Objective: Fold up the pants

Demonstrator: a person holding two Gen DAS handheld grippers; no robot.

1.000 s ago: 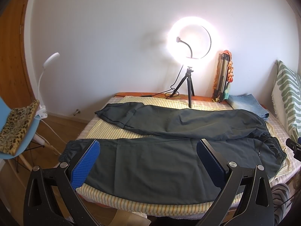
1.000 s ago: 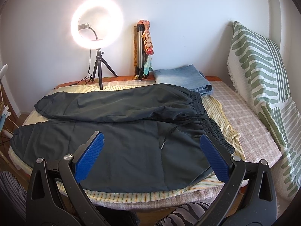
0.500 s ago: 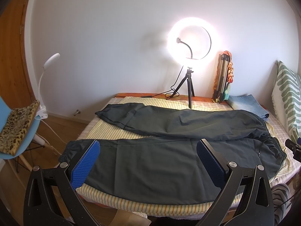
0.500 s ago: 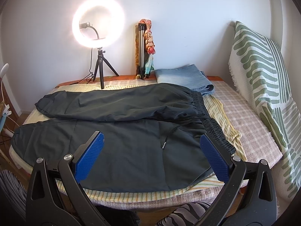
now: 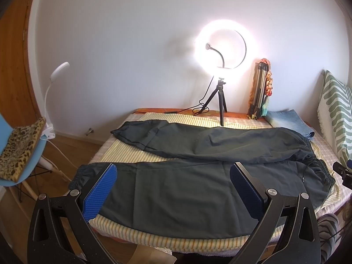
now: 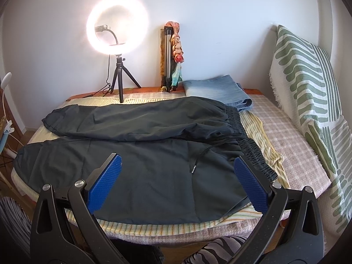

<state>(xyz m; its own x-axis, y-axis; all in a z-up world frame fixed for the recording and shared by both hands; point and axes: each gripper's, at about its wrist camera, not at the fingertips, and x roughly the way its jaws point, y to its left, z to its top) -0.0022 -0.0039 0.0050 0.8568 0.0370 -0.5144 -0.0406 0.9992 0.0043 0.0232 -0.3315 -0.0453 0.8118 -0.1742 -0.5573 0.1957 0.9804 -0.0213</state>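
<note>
I hold the left gripper (image 5: 171,189) and right gripper (image 6: 178,180) with jaws spread, empty, above the pants (image 6: 140,154) lying unfolded on the bed (image 6: 292,154). Folding not started; next, I grasp cuff and waistband.

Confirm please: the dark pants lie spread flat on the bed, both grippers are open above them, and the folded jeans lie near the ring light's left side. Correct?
Not quite: the folded jeans lie to the right of the ring light, as the right wrist view shows. The dark pants are spread flat, and the left gripper and right gripper are open.
</note>
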